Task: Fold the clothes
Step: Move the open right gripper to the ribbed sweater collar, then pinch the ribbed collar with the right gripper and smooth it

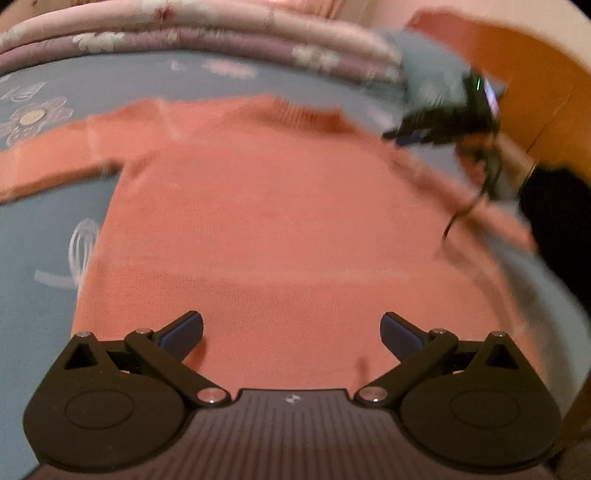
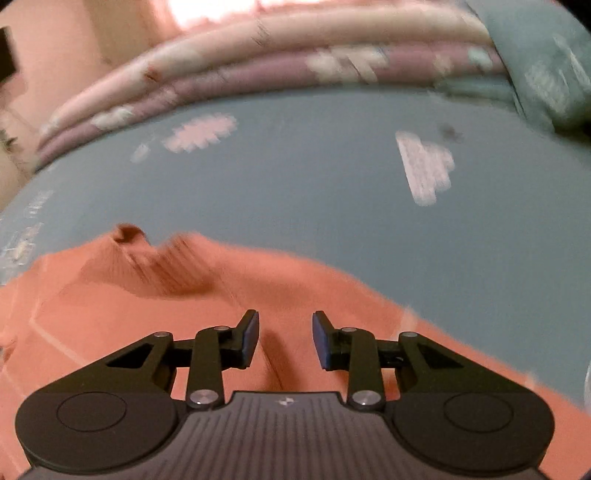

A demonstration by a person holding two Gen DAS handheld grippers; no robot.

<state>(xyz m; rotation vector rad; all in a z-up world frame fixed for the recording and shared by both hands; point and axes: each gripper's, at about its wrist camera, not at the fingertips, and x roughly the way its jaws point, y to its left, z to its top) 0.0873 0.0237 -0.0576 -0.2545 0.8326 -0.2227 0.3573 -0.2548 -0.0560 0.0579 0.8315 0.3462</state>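
Note:
A salmon-pink knit sweater (image 1: 288,206) lies flat on the bed, collar away from me and sleeves spread out to both sides. My left gripper (image 1: 291,332) hovers wide open over its lower part with nothing between the fingers. In the same view my right gripper (image 1: 402,134) shows as a dark blur at the sweater's right shoulder, near the right sleeve. The right wrist view has my right gripper (image 2: 285,339) above the sweater (image 2: 110,314), close to the ribbed collar (image 2: 162,266). Its jaws stand narrowly apart, and only flat fabric shows below the gap.
A blue sheet with pale flower prints (image 1: 44,236) covers the bed (image 2: 295,177). A folded pink and purple quilt (image 1: 221,33) lies along the far edge (image 2: 258,55). A teal pillow (image 2: 546,55) sits at the far right, beside an orange wooden headboard (image 1: 535,74).

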